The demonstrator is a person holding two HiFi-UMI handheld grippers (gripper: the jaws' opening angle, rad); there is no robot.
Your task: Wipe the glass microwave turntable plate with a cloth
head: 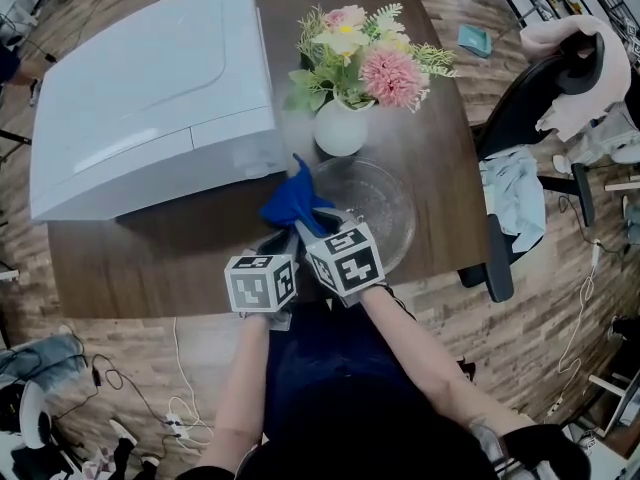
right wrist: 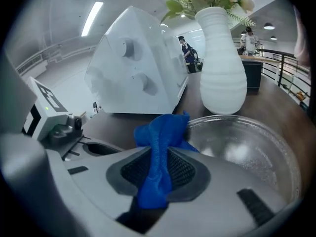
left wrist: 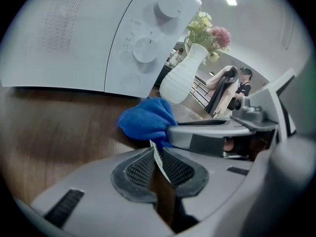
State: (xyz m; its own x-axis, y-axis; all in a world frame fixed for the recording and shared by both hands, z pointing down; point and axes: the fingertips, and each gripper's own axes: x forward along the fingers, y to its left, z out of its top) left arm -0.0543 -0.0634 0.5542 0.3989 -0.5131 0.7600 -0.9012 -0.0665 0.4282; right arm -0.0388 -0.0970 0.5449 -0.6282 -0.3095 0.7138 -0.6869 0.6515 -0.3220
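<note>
The clear glass turntable plate lies flat on the brown table, in front of the vase. A bunched blue cloth stands up at the plate's left rim. My right gripper is shut on the cloth, and blue fabric fills the gap between its pads. The plate lies just right of those jaws. My left gripper sits close beside the right one, shut on the cloth's thin white label. The blue bunch sits just beyond the left jaws, and the right gripper crosses in from the right.
A white microwave fills the table's left half, its knobs facing the grippers. A white vase of flowers stands just behind the plate. A black chair draped with clothes is off the table's right edge. Cables lie on the floor.
</note>
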